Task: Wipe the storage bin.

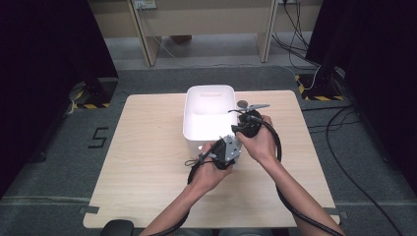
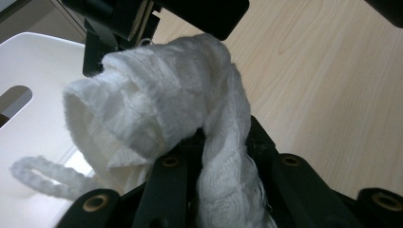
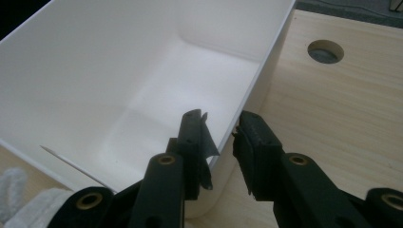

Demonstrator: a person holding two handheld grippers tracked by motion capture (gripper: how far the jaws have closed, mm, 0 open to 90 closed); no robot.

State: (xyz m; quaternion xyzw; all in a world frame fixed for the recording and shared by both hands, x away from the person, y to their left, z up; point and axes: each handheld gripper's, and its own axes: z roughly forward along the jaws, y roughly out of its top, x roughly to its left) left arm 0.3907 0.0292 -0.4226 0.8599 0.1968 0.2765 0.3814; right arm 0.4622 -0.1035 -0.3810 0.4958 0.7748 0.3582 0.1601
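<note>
A white knitted cloth [image 2: 157, 104] rises bunched from between the jaws of my left gripper [image 2: 223, 137], which is shut on it; a thick loop [image 2: 38, 175] of it hangs at the left. In the high view the left gripper [image 1: 227, 147] sits at the near right corner of a white plastic bin [image 1: 209, 88]. My right gripper [image 1: 238, 128] is just beyond it at the bin's right wall. In the right gripper view the right gripper [image 3: 223, 135] straddles that wall of the bin [image 3: 119, 71], one jaw inside and one outside, shut on it. The cloth [image 3: 23, 199] shows at the bottom left.
The bin [image 2: 33, 61] has a handle slot in its end wall and nothing on the floor that shows. A round hole [image 1: 243, 103] in the wooden table [image 1: 147, 162] lies just right of the bin. Cables trail from both grippers toward the near edge.
</note>
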